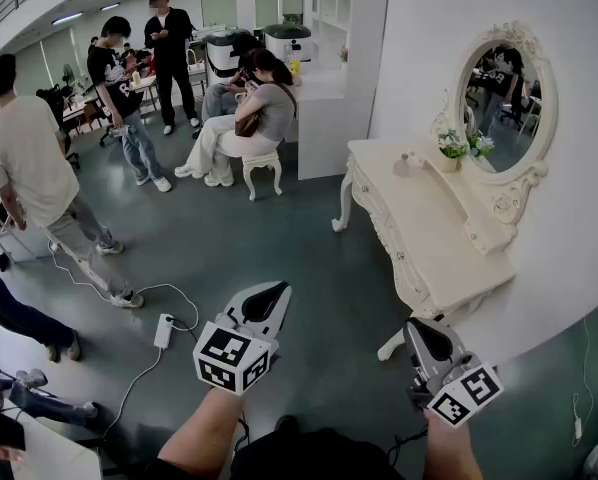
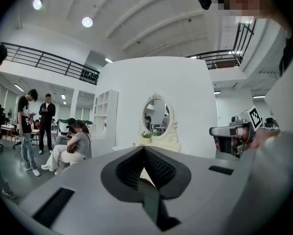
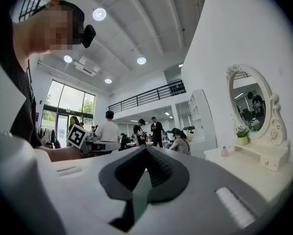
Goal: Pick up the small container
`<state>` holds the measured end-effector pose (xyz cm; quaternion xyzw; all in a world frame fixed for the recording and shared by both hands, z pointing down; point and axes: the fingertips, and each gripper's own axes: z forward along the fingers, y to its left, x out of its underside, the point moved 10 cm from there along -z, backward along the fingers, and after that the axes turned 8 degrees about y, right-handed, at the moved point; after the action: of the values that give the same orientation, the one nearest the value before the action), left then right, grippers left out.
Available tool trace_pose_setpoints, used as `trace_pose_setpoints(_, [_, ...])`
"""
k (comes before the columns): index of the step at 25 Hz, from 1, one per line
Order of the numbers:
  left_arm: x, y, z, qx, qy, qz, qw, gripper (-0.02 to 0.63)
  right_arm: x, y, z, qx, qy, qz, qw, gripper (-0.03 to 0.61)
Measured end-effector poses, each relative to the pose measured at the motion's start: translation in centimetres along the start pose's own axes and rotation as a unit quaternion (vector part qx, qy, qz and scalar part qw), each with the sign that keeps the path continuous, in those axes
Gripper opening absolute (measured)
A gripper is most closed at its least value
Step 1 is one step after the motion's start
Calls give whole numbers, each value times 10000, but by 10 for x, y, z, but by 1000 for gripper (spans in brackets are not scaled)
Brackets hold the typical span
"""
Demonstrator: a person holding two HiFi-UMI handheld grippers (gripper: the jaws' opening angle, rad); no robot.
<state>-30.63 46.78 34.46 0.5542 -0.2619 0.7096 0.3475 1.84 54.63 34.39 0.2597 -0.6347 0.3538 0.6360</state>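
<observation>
left gripper point(image 1: 277, 293): held low over the grey floor, at the left of the head view, its marker cube toward the camera; it points forward toward the open room.
left jaws: clenched tip to tip in the left gripper view point(image 2: 144, 149), with nothing between them.
right gripper point(image 1: 419, 330): held low at the right of the head view, near the front leg of the vanity, well short of its top.
right jaws: clenched as well in the right gripper view point(image 3: 146, 148), the two ribbed pads meeting at the tip, nothing gripped.
small container point(image 1: 402, 165): a small pale bottle standing upright on the white vanity surface point(image 1: 434, 238), toward its far end, just beside the flower pot point(image 1: 449, 149); well apart from both grippers. the right gripper view shows it too point(image 3: 224, 152), on the surface below the mirror.
mirror point(image 1: 504, 93): oval, in an ornate white frame, standing at the back of the vanity against the white wall.
floor: a white power strip point(image 1: 164, 330) with a white cable lies near the left gripper.
people: one person sits on a white stool point(image 1: 262, 171) beyond the vanity; several more stand further back and to the left.
</observation>
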Motion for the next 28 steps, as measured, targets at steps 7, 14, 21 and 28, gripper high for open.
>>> trace_pose_setpoints(7, [4, -25, 9, -5, 134, 3, 9999, 5, 6, -13, -16, -100, 30, 34, 9999, 8])
trace_pose_setpoints(14, [10, -53, 9, -123, 198, -91, 9997, 5, 15, -20, -43, -174, 45, 148, 9997, 8])
trace_pose_setpoints(21, [12, -71, 11, -132, 194, -57, 9997, 5, 20, -28, -62, -129, 33, 174, 9998, 9])
trace_pose_setpoints(28, [13, -61, 21, -106, 116, -140, 9998, 5, 18, -38, -54, -27, 22, 292, 9996, 9])
